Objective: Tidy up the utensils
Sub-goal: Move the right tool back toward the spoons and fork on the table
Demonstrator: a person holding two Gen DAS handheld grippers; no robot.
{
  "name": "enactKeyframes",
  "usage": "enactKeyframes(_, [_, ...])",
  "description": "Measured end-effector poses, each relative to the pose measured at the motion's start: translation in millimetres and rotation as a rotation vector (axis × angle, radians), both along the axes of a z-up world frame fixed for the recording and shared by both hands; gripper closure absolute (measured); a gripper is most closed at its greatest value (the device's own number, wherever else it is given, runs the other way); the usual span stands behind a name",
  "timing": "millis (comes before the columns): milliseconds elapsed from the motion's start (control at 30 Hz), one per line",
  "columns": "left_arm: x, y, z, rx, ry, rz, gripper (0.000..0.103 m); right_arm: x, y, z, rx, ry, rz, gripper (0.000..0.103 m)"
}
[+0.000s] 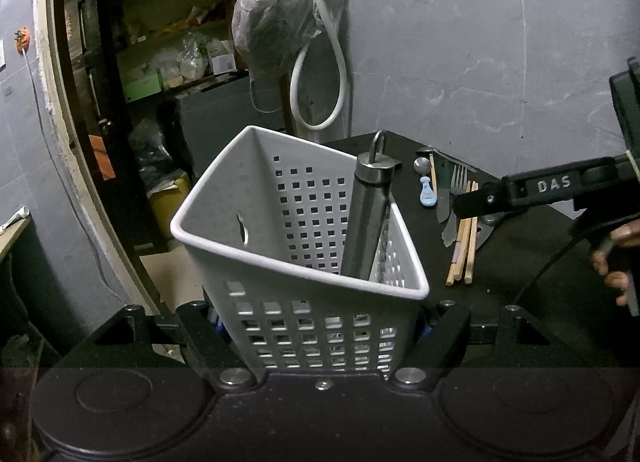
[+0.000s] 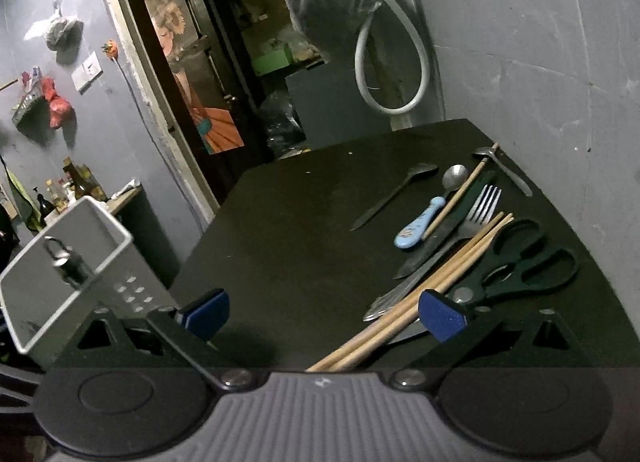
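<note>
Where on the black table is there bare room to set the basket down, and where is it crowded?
Free: the wide left and middle of the black table, from its near edge up to the dark spoon. Crowded: the right side, where chopsticks, fork, knife and scissors overlap.

Black table (image 2: 304,230) — spoons (image 2: 454,176), fork (image 2: 480,210), chopsticks (image 2: 432,286), knife (image 2: 436,240), scissors (image 2: 520,262) lie on it.
</note>
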State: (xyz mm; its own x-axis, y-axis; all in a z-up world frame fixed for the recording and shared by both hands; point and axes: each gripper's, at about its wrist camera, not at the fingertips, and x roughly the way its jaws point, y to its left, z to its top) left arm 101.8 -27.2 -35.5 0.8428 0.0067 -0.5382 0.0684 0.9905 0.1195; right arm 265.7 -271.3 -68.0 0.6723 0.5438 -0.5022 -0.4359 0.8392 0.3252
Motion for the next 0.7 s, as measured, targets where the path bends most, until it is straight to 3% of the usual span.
enactKeyframes(400, [11.9,-9.0,-1.4,0.005,0.007,0.008,0.024,102.0,-24.2,-12.1,-0.122,-0.113,-0.099,0.000])
enactKeyframes(700, [10.3,-10.3,-1.0,0.009,0.013,0.009,0.024,153.7,-25.8,-33.1,-0.181,-0.081,-0.078,0.017])
